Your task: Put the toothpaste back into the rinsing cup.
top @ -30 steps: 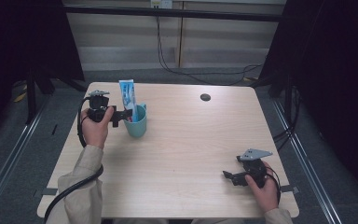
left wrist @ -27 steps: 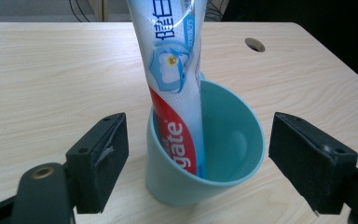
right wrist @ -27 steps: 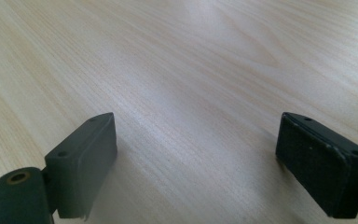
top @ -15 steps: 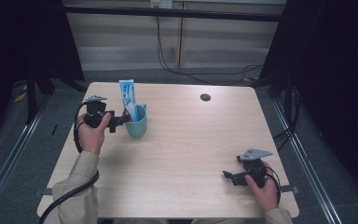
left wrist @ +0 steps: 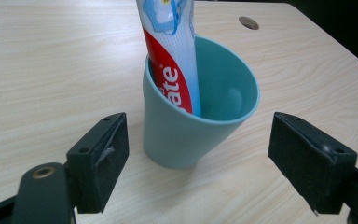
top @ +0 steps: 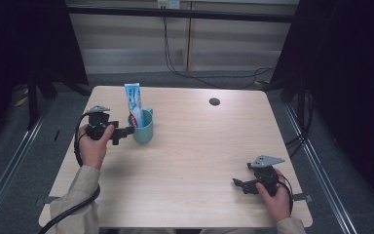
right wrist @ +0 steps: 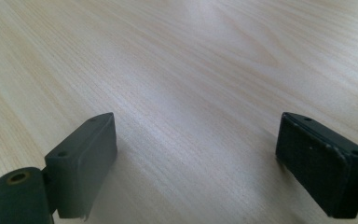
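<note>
A pale wooden table [top: 185, 161] stands before grey wall panels. At its far left, a teal cup [left wrist: 193, 126] holds a toothpaste tube [left wrist: 175, 60] lettered "ate". Both the left gripper [left wrist: 198, 163] and the right gripper [right wrist: 196, 163] are released.

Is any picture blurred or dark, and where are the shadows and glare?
High view: dark around the table, soft overall. Left gripper view: cup and toothpaste tube sharp, near jaws slightly soft. Right gripper view: pale sheen on the wood, jaws blurred, faint shadows beneath them.
</note>
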Demonstrator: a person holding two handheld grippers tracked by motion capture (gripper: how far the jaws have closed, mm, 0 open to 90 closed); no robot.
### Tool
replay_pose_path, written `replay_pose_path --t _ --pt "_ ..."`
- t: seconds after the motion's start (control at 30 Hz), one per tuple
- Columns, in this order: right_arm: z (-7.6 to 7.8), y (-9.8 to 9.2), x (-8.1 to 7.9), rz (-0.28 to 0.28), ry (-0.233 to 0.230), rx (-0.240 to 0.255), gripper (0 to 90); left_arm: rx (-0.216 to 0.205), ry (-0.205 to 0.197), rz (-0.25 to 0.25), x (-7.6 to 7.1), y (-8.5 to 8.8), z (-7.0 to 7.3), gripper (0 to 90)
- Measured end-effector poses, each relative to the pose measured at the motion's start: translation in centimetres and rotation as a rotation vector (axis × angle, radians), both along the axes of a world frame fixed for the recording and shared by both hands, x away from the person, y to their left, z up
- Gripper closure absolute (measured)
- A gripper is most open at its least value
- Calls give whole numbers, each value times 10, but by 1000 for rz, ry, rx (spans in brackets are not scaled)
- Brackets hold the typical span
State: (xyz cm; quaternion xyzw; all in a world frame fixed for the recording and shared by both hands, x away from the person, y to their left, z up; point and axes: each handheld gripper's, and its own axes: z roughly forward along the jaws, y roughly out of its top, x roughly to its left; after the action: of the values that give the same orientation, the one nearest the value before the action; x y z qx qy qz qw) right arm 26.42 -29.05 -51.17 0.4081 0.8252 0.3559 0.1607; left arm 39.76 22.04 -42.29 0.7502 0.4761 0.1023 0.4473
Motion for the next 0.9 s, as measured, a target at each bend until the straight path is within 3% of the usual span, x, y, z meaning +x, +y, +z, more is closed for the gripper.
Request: replay_pose_path --t 0.47,0.9 --pt "0 0 0 0 0 0 121 3 8 -18 -16 5 -18 202" --pt "0 0 0 0 0 0 121 -11 30 -28 -31 6 -47 204"
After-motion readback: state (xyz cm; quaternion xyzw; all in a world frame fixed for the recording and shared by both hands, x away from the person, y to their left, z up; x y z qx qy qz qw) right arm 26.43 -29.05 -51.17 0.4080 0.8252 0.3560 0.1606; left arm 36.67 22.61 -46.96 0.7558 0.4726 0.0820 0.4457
